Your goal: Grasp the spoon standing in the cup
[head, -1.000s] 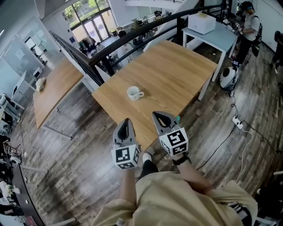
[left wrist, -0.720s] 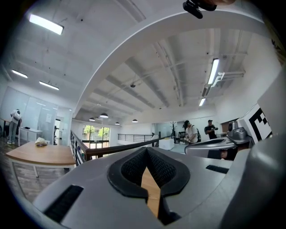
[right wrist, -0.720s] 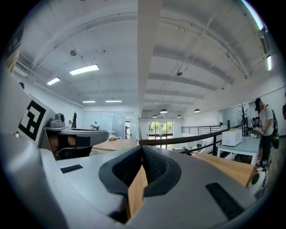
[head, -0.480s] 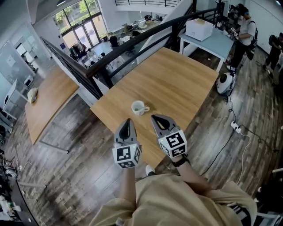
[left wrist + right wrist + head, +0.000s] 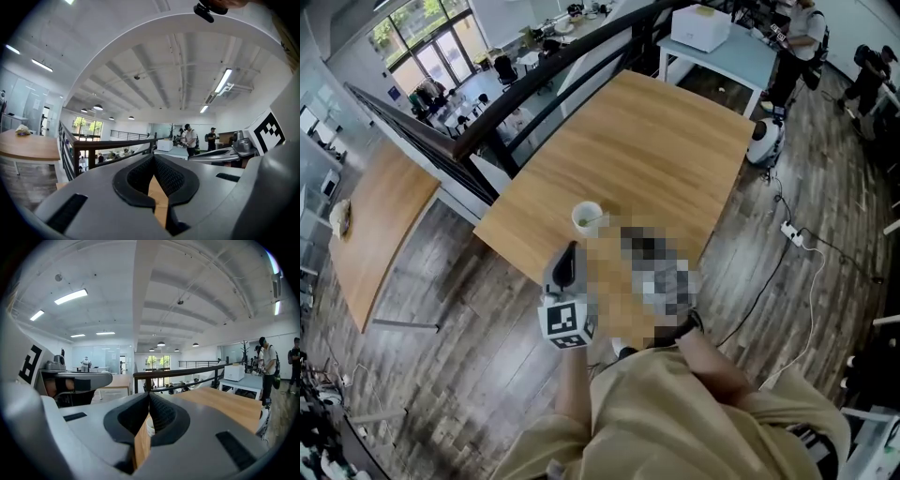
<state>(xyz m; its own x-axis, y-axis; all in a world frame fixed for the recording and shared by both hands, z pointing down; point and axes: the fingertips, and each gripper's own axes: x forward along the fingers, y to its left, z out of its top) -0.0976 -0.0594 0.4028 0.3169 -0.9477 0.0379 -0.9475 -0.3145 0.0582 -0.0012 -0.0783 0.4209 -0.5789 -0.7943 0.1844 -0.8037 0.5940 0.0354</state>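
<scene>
A white cup (image 5: pixel 588 217) stands near the front left corner of the wooden table (image 5: pixel 661 141). Something pale green shows inside it; I cannot make out a spoon. My left gripper (image 5: pixel 572 249) hovers just short of the cup, its jaws pressed together with nothing between them (image 5: pixel 152 158). A mosaic patch covers my right gripper in the head view. In the right gripper view its jaws (image 5: pixel 149 395) are shut and empty, and a sliver of the cup (image 5: pixel 149 426) shows in the gap below the tips.
A dark railing (image 5: pixel 534 94) runs behind the table. A light-blue table with a white box (image 5: pixel 700 26) stands at the back right, with people (image 5: pixel 800 37) beside it. A white round device (image 5: pixel 763 142) and a power strip (image 5: pixel 795 234) are on the floor at right.
The table and cup have come nearer in the head view. Both grippers now reach over the table's front edge toward the cup. Their jaws stay shut.
</scene>
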